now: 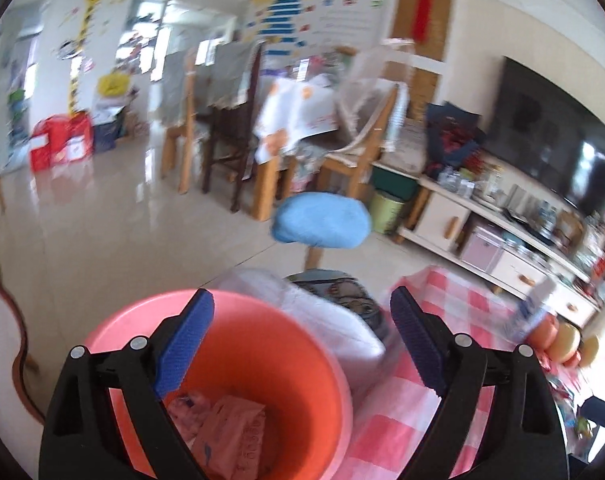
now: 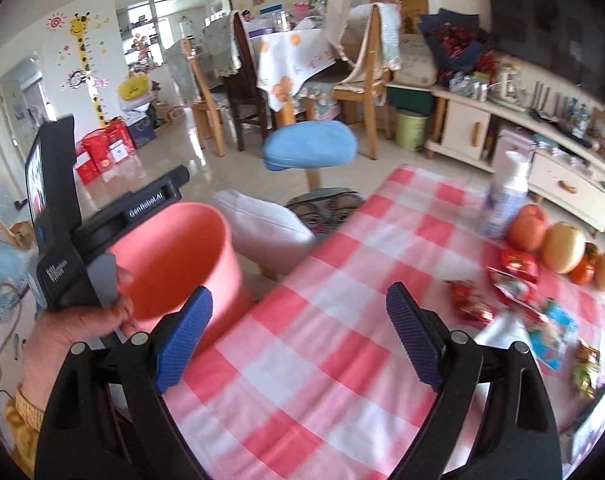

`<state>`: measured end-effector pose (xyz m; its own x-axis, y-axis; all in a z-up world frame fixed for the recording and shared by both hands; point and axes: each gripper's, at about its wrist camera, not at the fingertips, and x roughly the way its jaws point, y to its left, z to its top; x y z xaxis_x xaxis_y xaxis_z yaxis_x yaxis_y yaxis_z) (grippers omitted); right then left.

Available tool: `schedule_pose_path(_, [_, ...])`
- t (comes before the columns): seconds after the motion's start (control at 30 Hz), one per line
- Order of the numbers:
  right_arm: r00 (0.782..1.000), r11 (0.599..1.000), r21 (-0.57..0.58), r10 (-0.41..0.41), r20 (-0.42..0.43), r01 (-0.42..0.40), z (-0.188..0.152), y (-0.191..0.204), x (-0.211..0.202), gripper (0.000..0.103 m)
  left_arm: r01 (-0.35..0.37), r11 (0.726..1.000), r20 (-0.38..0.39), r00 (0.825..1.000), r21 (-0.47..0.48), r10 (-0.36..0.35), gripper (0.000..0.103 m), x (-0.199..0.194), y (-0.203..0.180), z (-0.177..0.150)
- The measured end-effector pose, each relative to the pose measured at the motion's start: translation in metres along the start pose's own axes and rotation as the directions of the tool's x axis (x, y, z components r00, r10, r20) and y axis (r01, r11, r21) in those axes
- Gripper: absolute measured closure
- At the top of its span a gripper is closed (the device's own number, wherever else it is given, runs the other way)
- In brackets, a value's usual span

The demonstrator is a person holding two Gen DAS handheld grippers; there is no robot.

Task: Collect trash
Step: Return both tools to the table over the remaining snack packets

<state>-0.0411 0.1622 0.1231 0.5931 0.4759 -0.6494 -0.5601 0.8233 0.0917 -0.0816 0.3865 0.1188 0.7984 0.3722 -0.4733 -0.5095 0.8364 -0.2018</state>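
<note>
The left gripper (image 1: 302, 340) is hanging with its jaws spread wide and nothing between them, over the rim of a pink bin (image 1: 302, 380). Crumpled pink wrappers (image 1: 226, 436) are lying inside the bin. A red-checked tablecloth (image 1: 386, 436) is showing just beside it, with a blue stool (image 1: 322, 220) standing beyond.

Both wrist views look forward and down: left over the pink bin (image 1: 238, 364), right across the checked tablecloth (image 2: 342, 320), sharing both.
</note>
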Motion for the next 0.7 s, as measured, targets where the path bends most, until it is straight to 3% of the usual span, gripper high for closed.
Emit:
schedule_pose_path(0.13, [0.998, 0.998, 0.027, -0.048, 0.032, 0.048, -0.017, -0.016, -0.026, 0.013, 0.042, 0.999, 0.014, 0.999, 0.02, -0.043, 0.014, -0.007, -0.027, -0.003])
schedule_pose_path(0.2, [0.995, 0.996, 0.043, -0.086, 0.059, 0.084, -0.027, -0.022, -0.041, 0.008, 0.074, 0.997, -0.015, 0.997, 0.016, -0.074, 0.014, -0.007, -0.039, -0.007])
schedule_pose_path(0.3, [0.991, 0.991, 0.066, -0.118, 0.068, 0.114, -0.044, -0.029, -0.061, 0.008, 0.13, 0.991, -0.061, 0.99, 0.012, -0.129, 0.014, -0.005, -0.055, -0.018])
schedule_pose_path(0.47, [0.982, 0.982, 0.098, -0.17, 0.085, 0.162, -0.065, -0.037, -0.094, 0.008, 0.253, 0.967, -0.109, 0.962, 0.01, -0.25, 0.014, -0.012, -0.082, -0.041])
schedule_pose_path(0.7, [0.969, 0.97, 0.164, -0.204, 0.142, 0.18, -0.093, -0.058, -0.139, 0.007, 0.4, 0.915, -0.151, 0.909, 0.05, -0.389, 0.014, -0.02, -0.121, -0.06])
